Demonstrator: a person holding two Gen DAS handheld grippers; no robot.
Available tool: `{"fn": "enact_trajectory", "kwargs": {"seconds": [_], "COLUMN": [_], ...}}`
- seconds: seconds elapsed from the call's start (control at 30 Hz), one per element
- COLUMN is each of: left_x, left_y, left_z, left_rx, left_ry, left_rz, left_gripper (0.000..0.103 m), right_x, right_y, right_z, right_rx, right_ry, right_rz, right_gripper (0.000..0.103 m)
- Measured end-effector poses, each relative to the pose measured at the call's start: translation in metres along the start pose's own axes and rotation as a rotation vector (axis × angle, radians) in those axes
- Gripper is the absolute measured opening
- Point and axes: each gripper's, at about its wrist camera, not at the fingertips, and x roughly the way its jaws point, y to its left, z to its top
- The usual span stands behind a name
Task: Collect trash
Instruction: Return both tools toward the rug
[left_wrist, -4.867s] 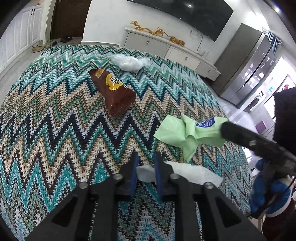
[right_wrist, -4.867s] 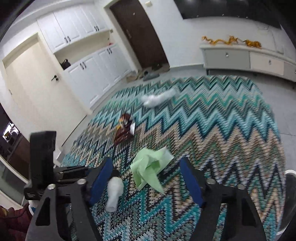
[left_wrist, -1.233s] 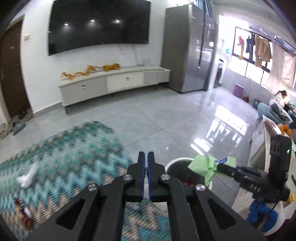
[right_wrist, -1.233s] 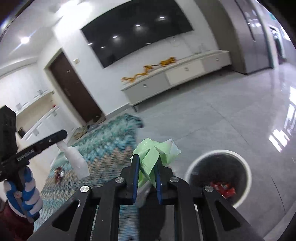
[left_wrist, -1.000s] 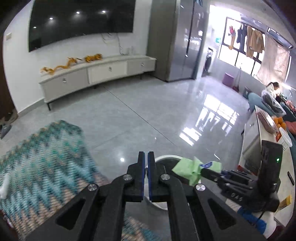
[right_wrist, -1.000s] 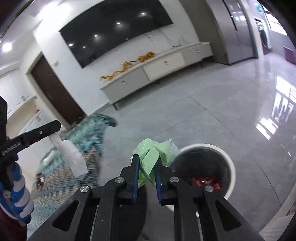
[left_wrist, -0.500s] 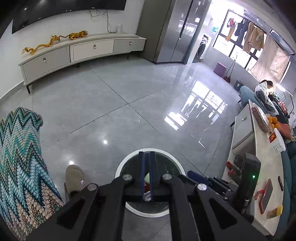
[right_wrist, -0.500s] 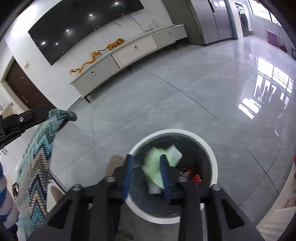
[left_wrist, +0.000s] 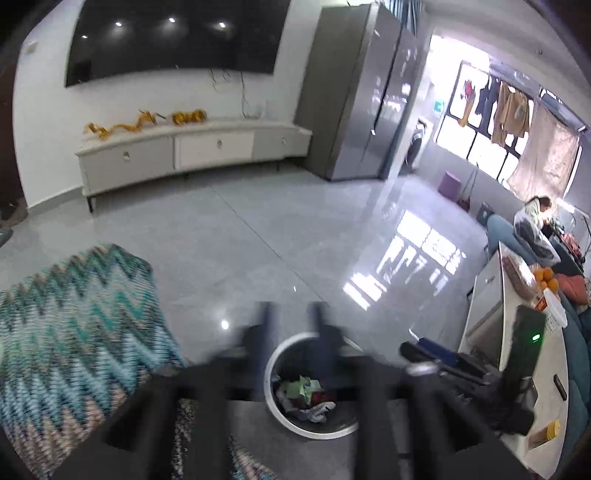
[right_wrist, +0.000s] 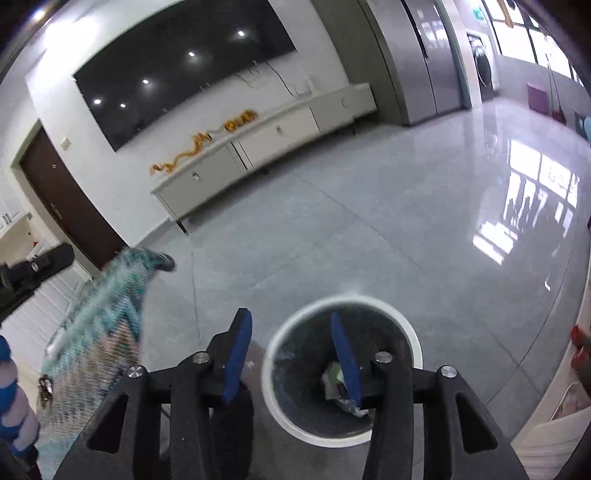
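A round white-rimmed trash bin (left_wrist: 271, 397) stands on the grey tile floor; it also shows in the right wrist view (right_wrist: 415, 347). Inside lie the green wrapper (left_wrist: 301, 387), white tissue (left_wrist: 319, 410) and other scraps; the wrapper shows in the right wrist view (right_wrist: 334, 373) too. My left gripper (left_wrist: 291, 314) is blurred, open and empty above the bin. My right gripper (right_wrist: 291, 332) is open and empty over the bin's left rim. The right gripper also shows in the left wrist view (left_wrist: 421, 352) beside the bin.
The zigzag-patterned cloth (left_wrist: 74, 314) covers the surface at the left, also in the right wrist view (right_wrist: 99, 325). A white TV cabinet (left_wrist: 184, 151) stands along the far wall. A counter (left_wrist: 535, 369) with items is at the right. A person (left_wrist: 535, 225) sits far right.
Both grippers have opened and let go of their trash, which now lies in the bin. Both views have tilted up away from the bin.
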Motion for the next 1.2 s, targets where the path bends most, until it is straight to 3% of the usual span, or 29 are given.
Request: {"fn": "enact_trajectory", "kwargs": {"seconds": [0.03, 0.2, 0.43, 0.57, 0.7, 0.8, 0.87, 1.2], "left_x": [-0.011, -0.071, -0.156, -0.201, -0.239, -0.265, -0.277, -0.311], "left_y": [0.003, 0.028, 0.075, 0.102, 0.126, 0.142, 0.151, 0.22], "left_z": [0.0, 0.001, -0.001, -0.008, -0.018, -0.029, -0.035, -0.074], "left_rx": [-0.012, -0.019, -0.079, -0.105, -0.143, -0.187, -0.208, -0.352], "left_ry": [-0.029, -0.141, -0.306, -0.381, -0.426, -0.451, -0.462, -0.426], "left_rz": [0.01, 0.064, 0.215, 0.319, 0.368, 0.414, 0.448, 0.599], "left_gripper": [0.073, 0.073, 0.073, 0.073, 0.074, 0.084, 0.084, 0.084], "right_x": [-0.009, -0.055, -0.102, -0.122, -0.142, -0.15, -0.153, -0.175], "right_y": [0.008, 0.055, 0.129, 0.163, 0.193, 0.213, 0.226, 0.285], "right_z": [0.004, 0.022, 0.037, 0.037, 0.035, 0.031, 0.027, 0.003], "right_rx": [-0.01, -0.075, -0.206, -0.253, -0.284, -0.316, -0.336, -0.448], "right_ry": [-0.02, -0.114, -0.202, -0.249, -0.283, -0.3, -0.307, -0.334], "right_rz": [0.006, 0.053, 0.131, 0.167, 0.202, 0.216, 0.225, 0.307], "right_gripper": [0.045, 0.051, 0.062, 0.074, 0.081, 0.087, 0.09, 0.101]}}
